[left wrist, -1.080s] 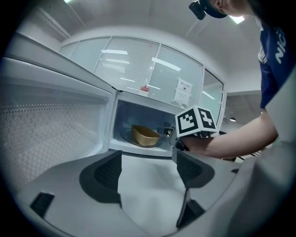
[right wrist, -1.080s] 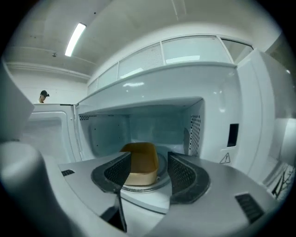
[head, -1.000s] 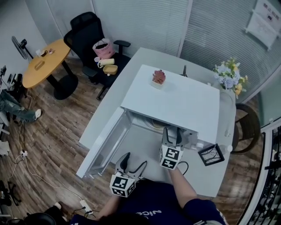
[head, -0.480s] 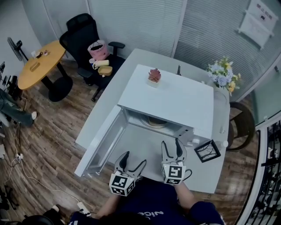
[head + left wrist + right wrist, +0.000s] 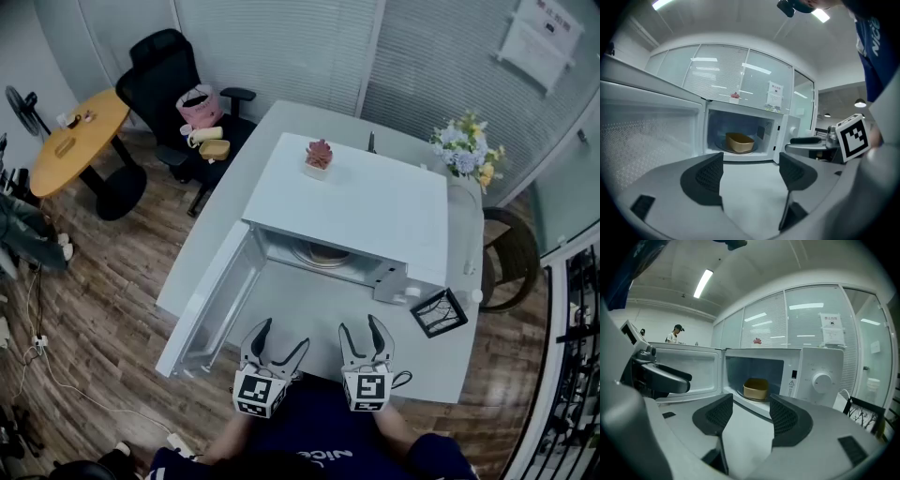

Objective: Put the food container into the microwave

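From above, the microwave roof hides most of the food container. The paper at the upper right is too small to read.

1. The person wears a dark navy, short-sleeved top with white lettering on it.
2. The left gripper has two slim black jaws, curved and tapering to narrow tips. They are mounted on a white left cube printed with black square markers.
3. The right gripper is of the same build, with its own marked right cube. A thin dark loop sits beside that cube.
4. Seen close in the gripper views, each body is smooth grey plastic. The jaws carry dark pads with a fine gridded texture, and a small dark rectangular inset sits in the shell.
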A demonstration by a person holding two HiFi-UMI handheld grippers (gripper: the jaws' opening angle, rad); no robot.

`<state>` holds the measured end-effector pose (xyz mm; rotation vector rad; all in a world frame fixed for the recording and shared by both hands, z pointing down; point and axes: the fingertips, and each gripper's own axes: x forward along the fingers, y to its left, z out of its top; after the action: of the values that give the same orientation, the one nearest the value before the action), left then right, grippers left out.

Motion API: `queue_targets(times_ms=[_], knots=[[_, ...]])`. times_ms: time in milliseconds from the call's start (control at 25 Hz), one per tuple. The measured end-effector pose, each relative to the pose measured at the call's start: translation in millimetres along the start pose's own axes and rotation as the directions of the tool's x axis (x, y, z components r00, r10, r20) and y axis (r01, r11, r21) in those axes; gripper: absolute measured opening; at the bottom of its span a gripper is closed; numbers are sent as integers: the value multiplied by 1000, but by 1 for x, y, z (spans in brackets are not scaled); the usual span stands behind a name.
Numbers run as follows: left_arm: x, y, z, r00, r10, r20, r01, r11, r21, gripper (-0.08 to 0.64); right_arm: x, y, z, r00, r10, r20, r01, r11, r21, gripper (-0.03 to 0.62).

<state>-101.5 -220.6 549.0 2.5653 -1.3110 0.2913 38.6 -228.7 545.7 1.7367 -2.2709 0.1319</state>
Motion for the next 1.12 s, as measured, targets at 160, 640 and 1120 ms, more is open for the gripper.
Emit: queue_targets(times_ms=[160,640,1120], knots=[[-1,1,2,1000,10,5,-10,1000,-21,370,-4,8,-2,1000,26,-3,-26,1000,-1,253],[-4,-13,14,998,-17,67,19,1000,-23,21,-6,15,6,994,104,26,-104,995,7,39],[10,-37,18,992,-107,65,108,994,-6,3,-5,11,8,989,145,17,-145,989,8,9]])
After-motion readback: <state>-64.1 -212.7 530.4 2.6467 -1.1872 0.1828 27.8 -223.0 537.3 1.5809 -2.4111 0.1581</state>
